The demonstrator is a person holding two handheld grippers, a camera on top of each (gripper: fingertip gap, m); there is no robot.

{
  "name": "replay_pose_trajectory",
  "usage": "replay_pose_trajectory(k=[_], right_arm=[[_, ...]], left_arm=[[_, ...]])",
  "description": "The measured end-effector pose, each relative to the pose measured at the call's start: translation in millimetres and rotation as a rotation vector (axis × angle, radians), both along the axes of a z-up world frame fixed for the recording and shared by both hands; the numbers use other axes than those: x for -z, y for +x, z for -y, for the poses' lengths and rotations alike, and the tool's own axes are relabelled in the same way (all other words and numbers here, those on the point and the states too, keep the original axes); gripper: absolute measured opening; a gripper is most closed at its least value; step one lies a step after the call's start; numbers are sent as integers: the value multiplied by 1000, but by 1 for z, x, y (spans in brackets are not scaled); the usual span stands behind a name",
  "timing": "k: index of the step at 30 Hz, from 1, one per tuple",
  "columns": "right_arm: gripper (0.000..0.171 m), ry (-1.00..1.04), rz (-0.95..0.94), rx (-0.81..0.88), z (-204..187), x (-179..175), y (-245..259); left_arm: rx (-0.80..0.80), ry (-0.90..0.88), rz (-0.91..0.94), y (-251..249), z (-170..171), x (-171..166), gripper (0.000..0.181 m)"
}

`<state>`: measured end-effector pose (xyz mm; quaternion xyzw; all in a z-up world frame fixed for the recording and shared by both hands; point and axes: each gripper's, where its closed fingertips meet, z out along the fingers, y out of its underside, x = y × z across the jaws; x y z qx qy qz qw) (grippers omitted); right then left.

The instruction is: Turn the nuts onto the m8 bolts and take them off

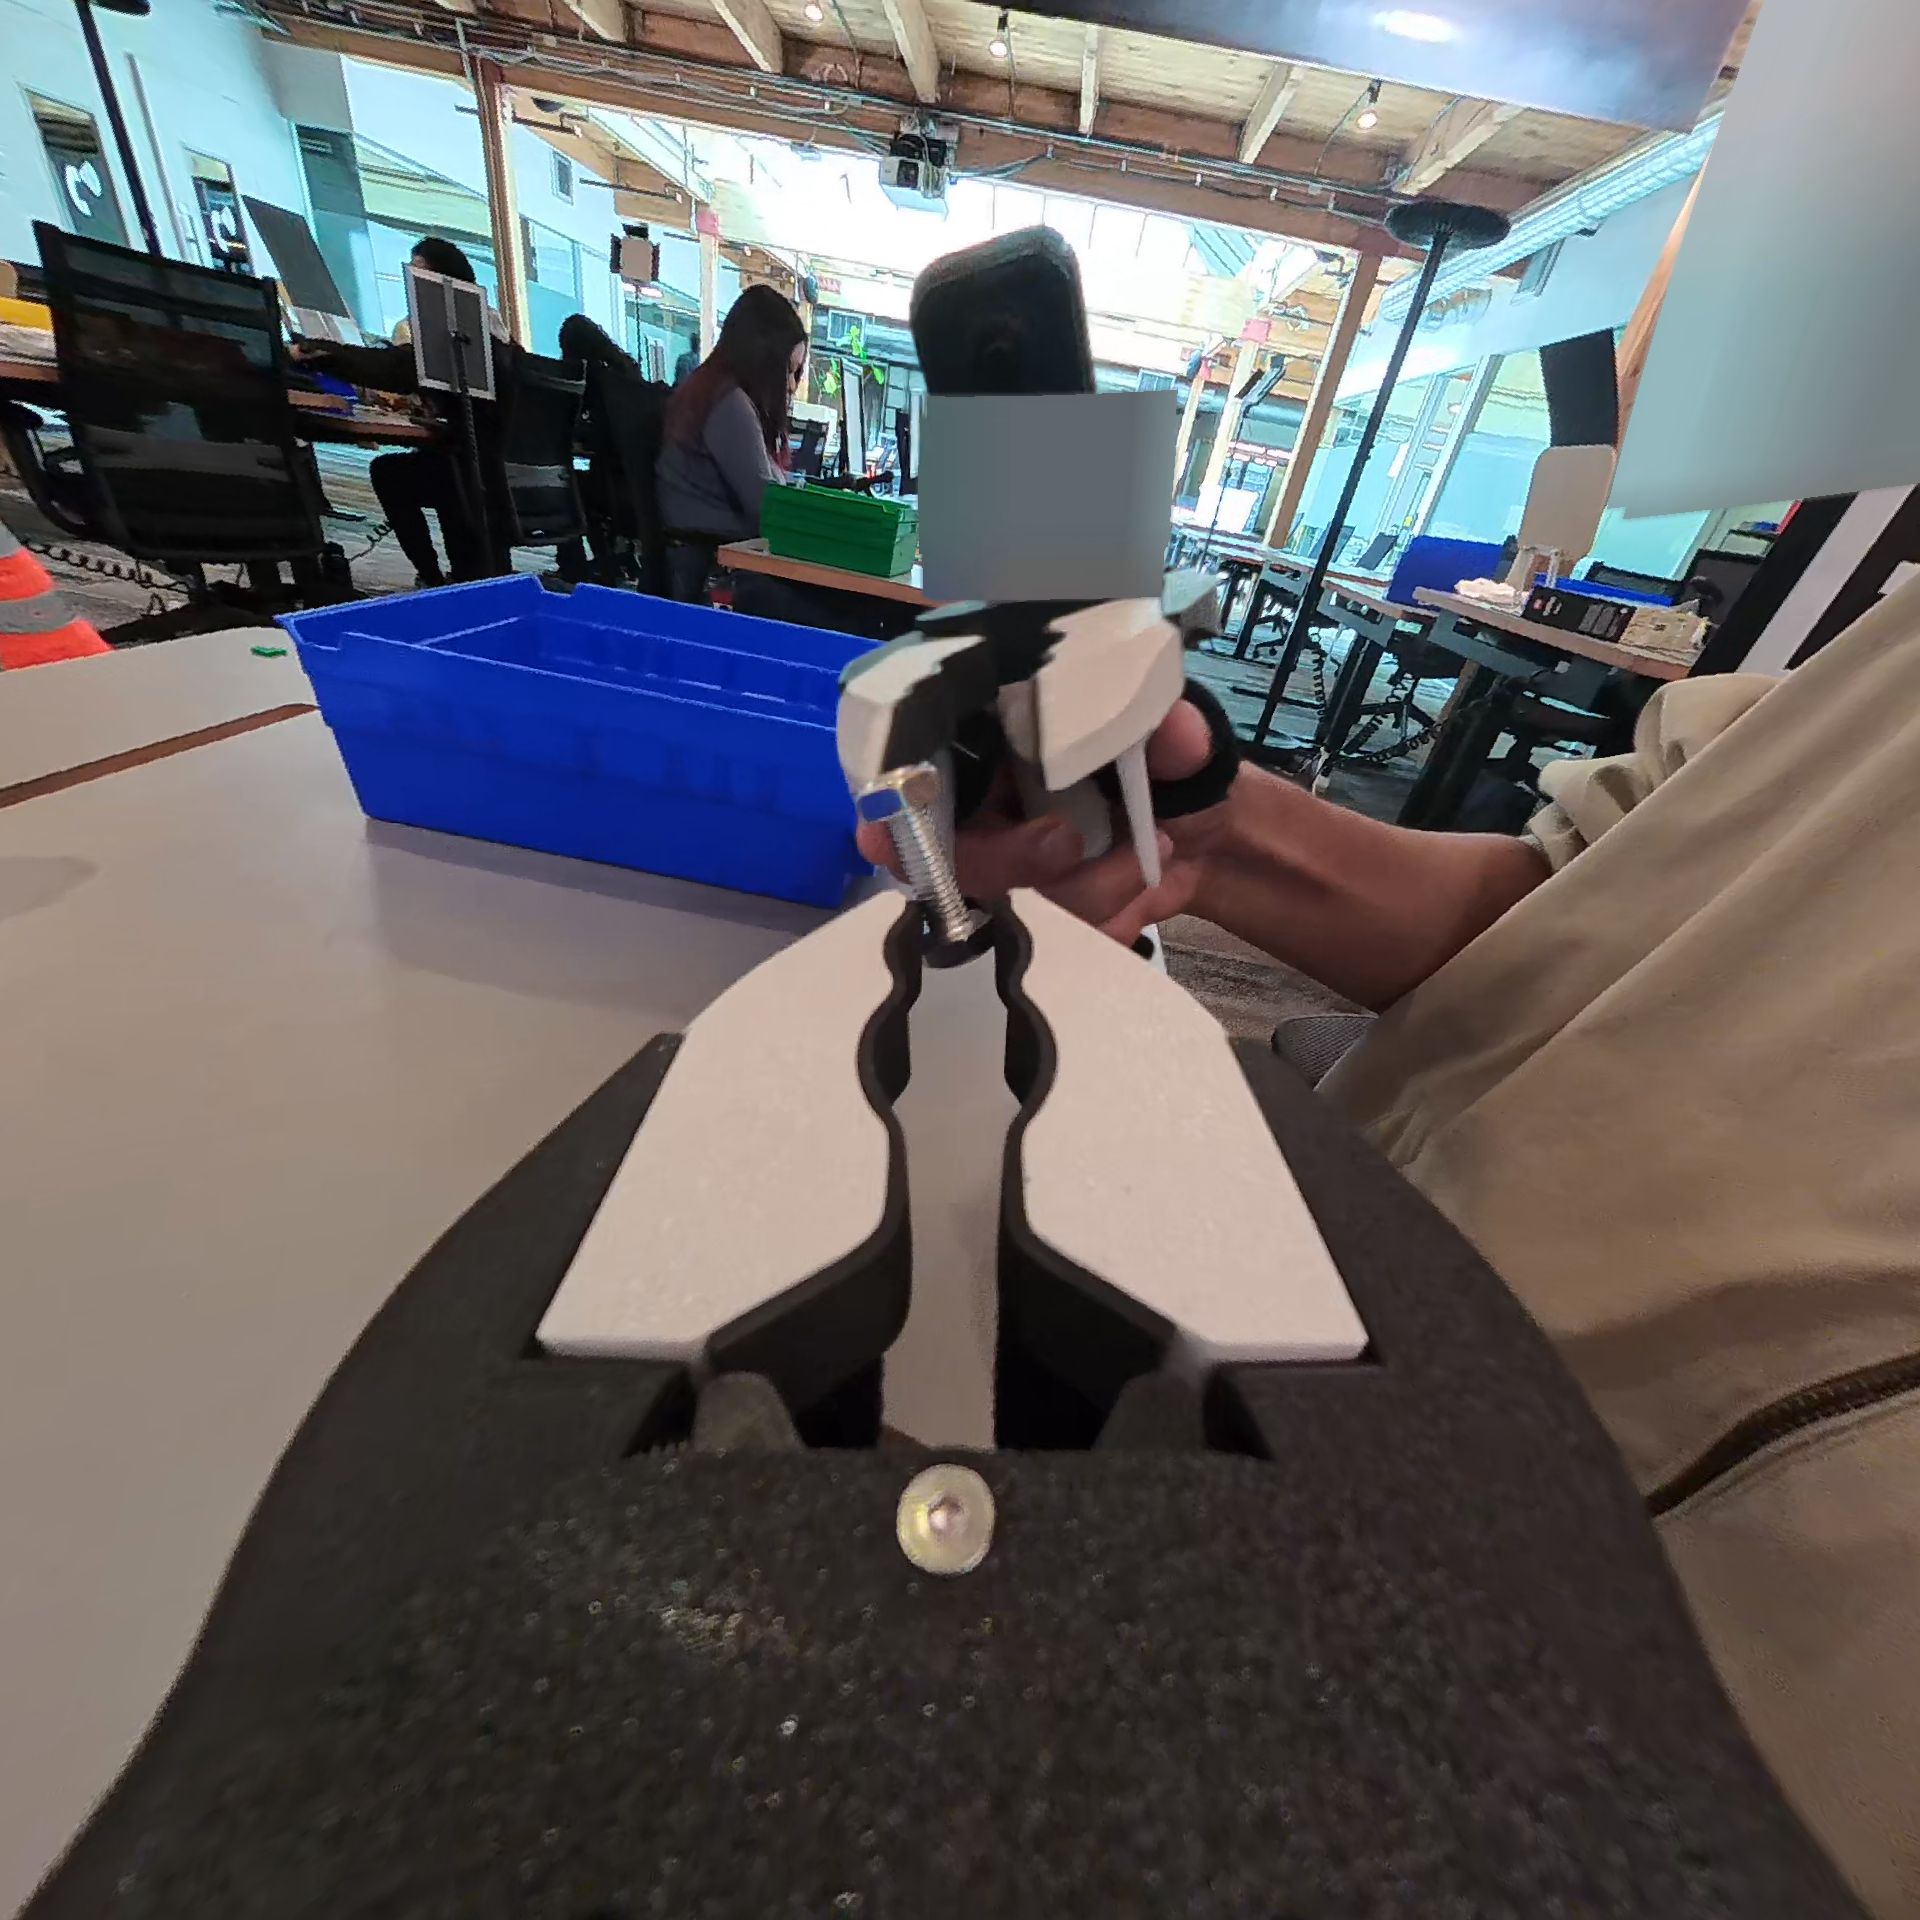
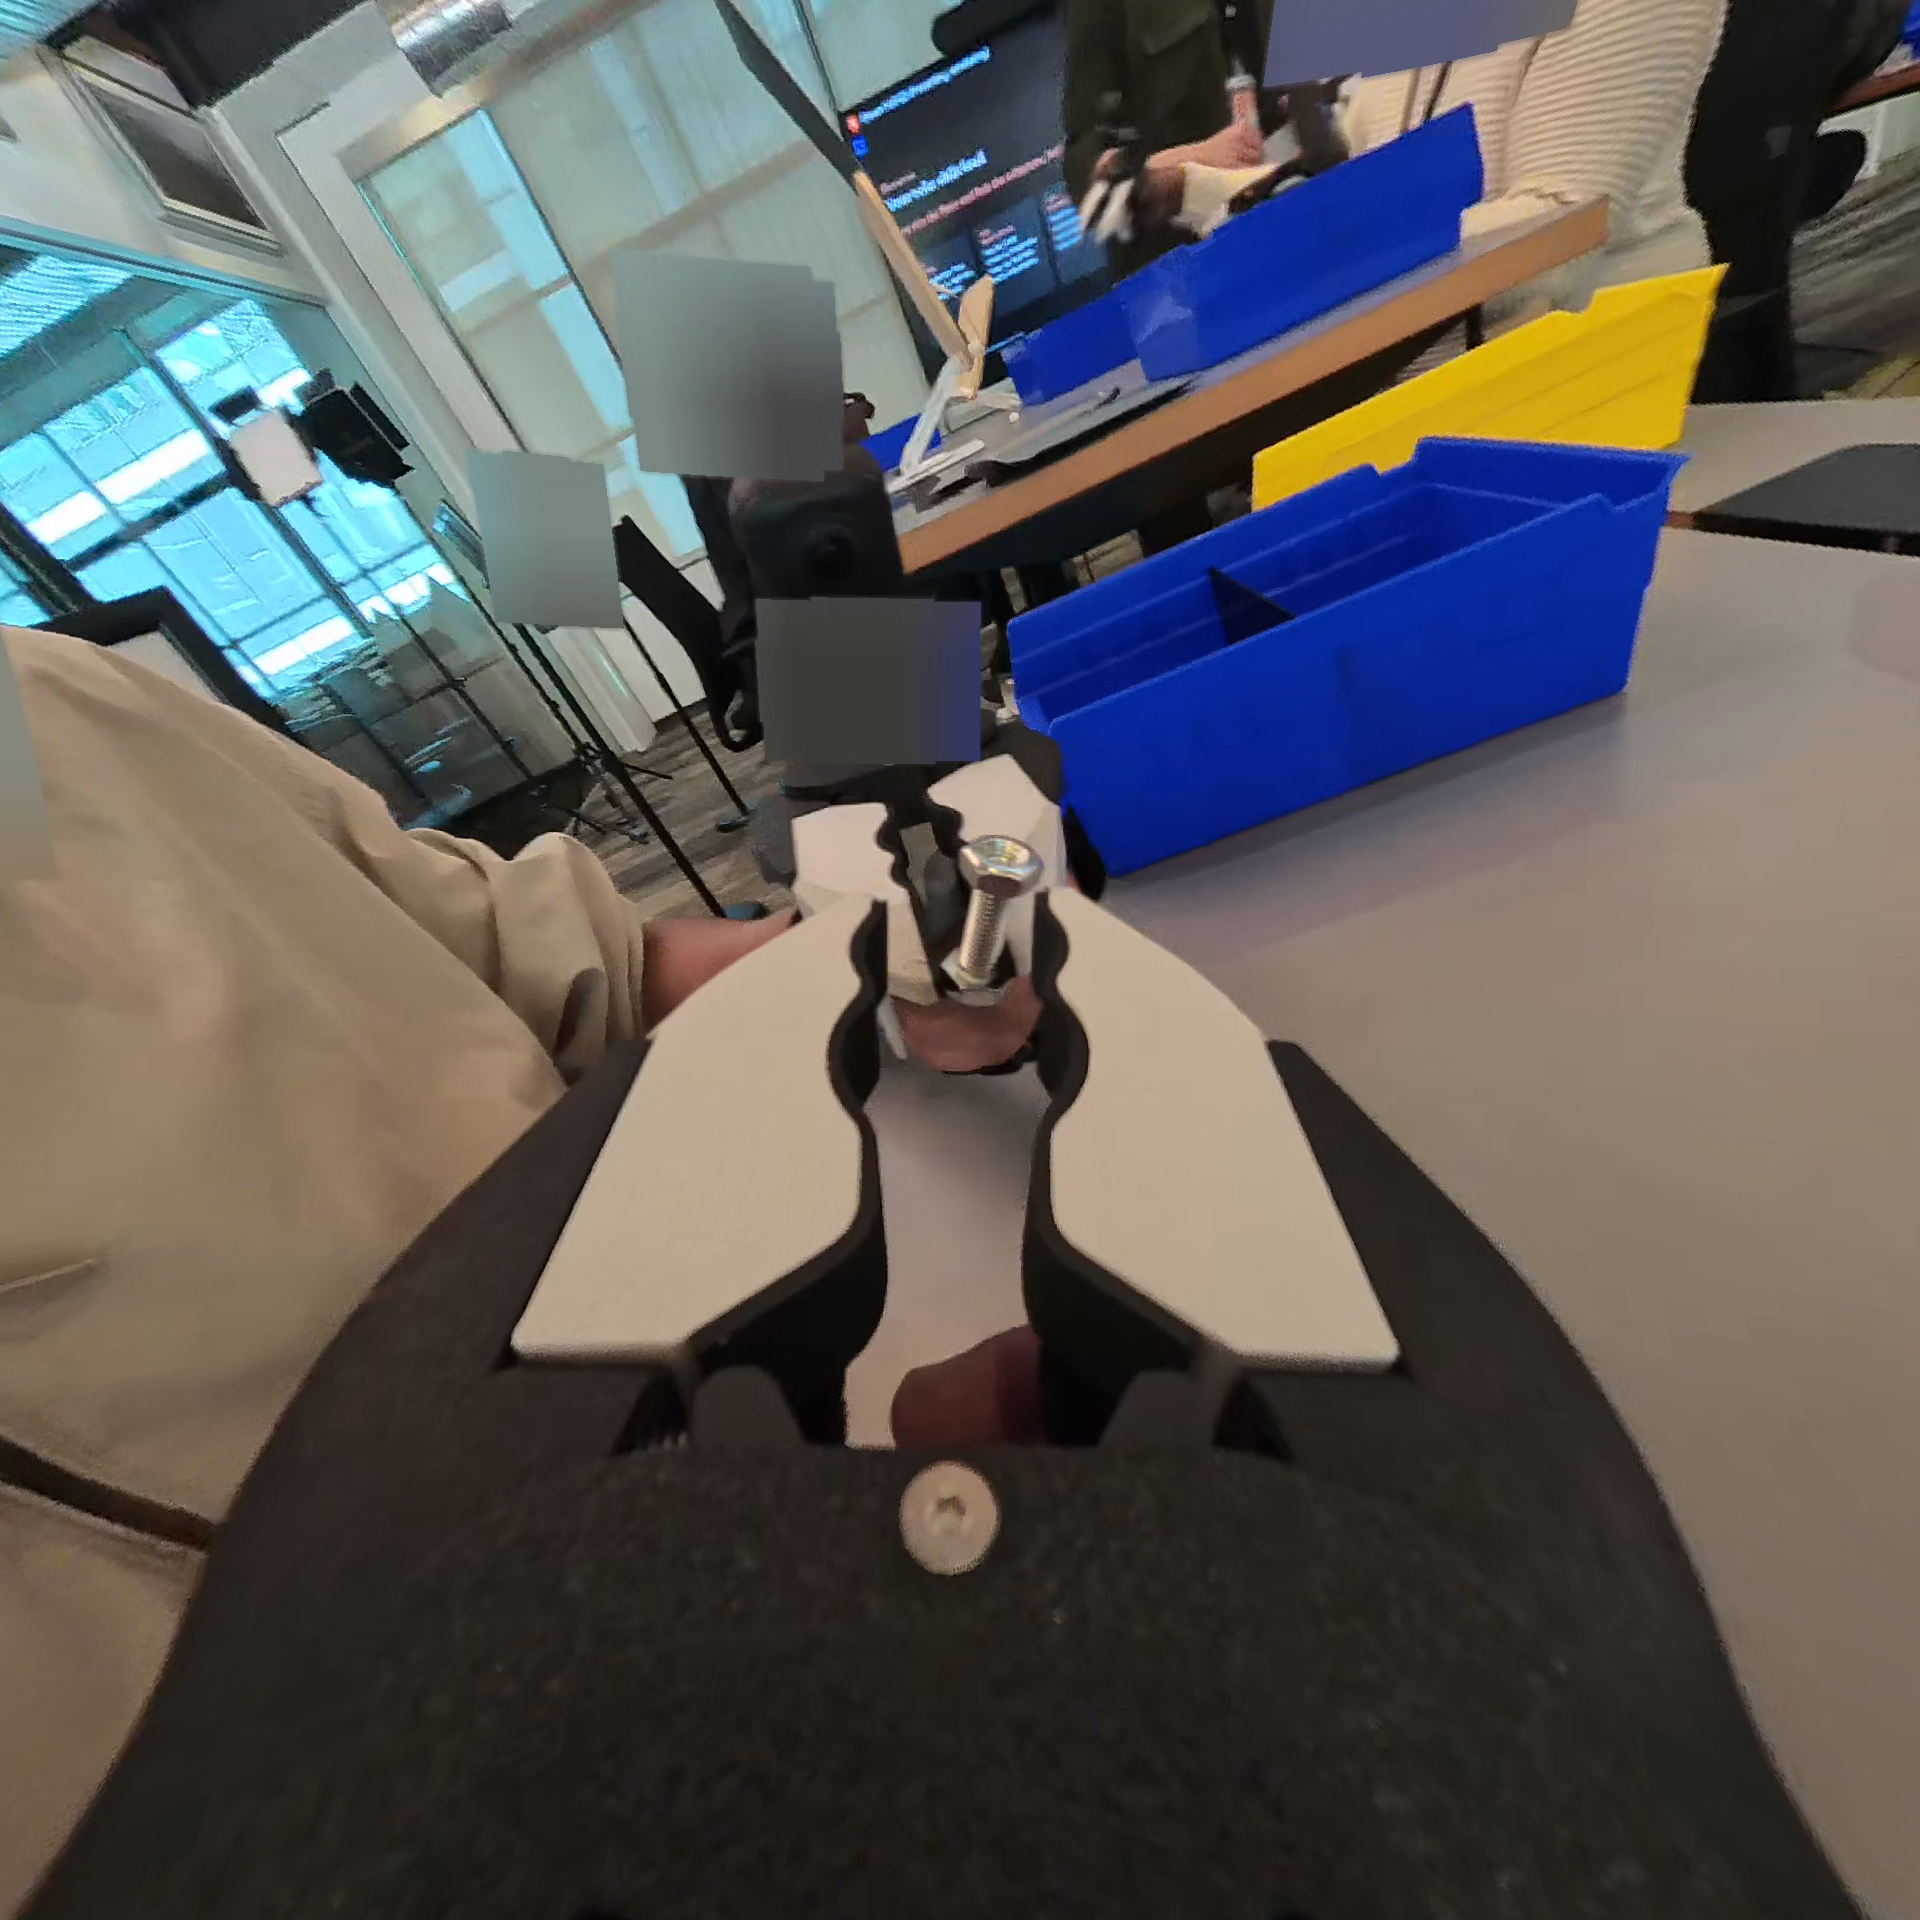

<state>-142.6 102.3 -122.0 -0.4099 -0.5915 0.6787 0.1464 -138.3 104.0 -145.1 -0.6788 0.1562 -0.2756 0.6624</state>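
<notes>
A silver M8 bolt [image 1: 925,862] is held in the air between my two grippers, over the near edge of the grey table [image 1: 312,1039]. My left gripper [image 1: 954,920] is shut on a dark nut [image 1: 951,951] that sits on the bolt's threaded end. My right gripper [image 2: 961,920] is shut on the bolt [image 2: 982,925] at its hex head. The nut [image 2: 971,992] shows at the lower end of the thread. The two grippers face each other tip to tip. A person's hand holds each one.
A blue bin [image 1: 582,717] stands on the table just beyond the grippers; it also shows in the right wrist view [image 2: 1351,707], with a divider inside. A yellow bin [image 2: 1507,384] lies behind it. A beige sleeve [image 1: 1662,935] is close on the right. Only a small space, under 4 cm, lies between the two pairs of fingers.
</notes>
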Motion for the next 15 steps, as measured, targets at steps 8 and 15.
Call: replay_pose_trajectory(k=[8,15], right_arm=[[23,36,-22,10,3,-6,3],[21,18,-53,-53,18,-16,6]], left_arm=[[-17,-2,-7,-6,0,1,13],[-27,1,-34,-6,1,0,13]])
